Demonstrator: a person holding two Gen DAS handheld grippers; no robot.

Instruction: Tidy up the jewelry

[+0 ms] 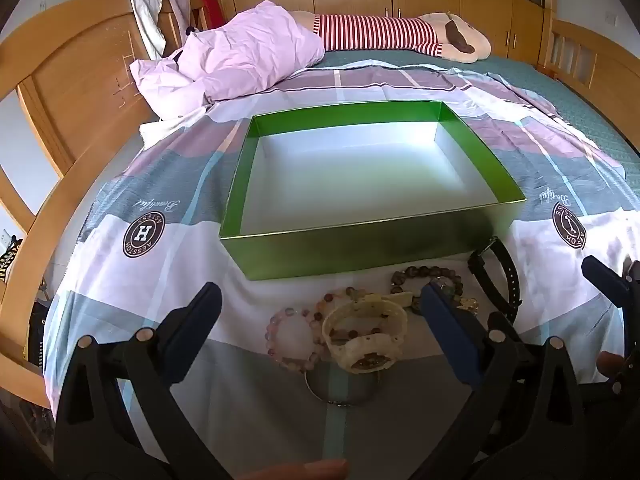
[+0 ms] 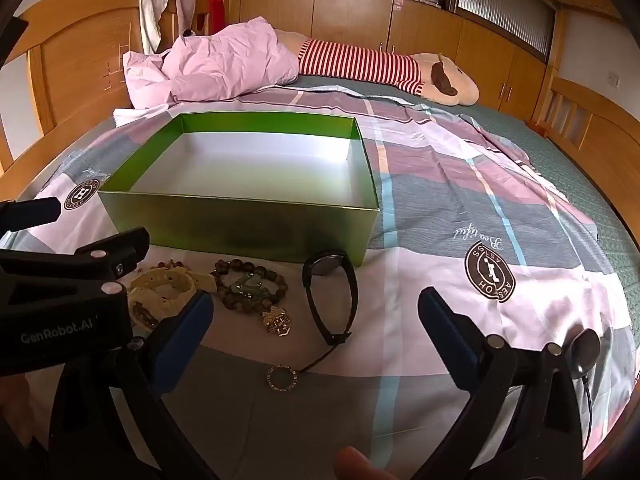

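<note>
Silver bangle (image 1: 340, 394) half under cream watch (image 1: 366, 336)

surface: bed (image 1: 580, 120), checked sheet (image 1: 120, 280) | centre: open green box (image 1: 360, 244) | near side of box: pink bead bracelet (image 1: 290, 338), cream watch (image 1: 366, 334), dark bead bracelet (image 2: 250, 284), black watch (image 2: 334, 292), ring pendant (image 2: 282, 378) | far side: pink quilt (image 1: 248, 56), striped plush (image 1: 400, 36)

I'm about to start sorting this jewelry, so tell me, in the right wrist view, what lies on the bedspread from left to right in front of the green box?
Cream watch → dark bead bracelet with the gold charm at its lower right → black watch. The ring pendant lies nearer the camera, below the gap between the bracelet and the black watch.
</note>
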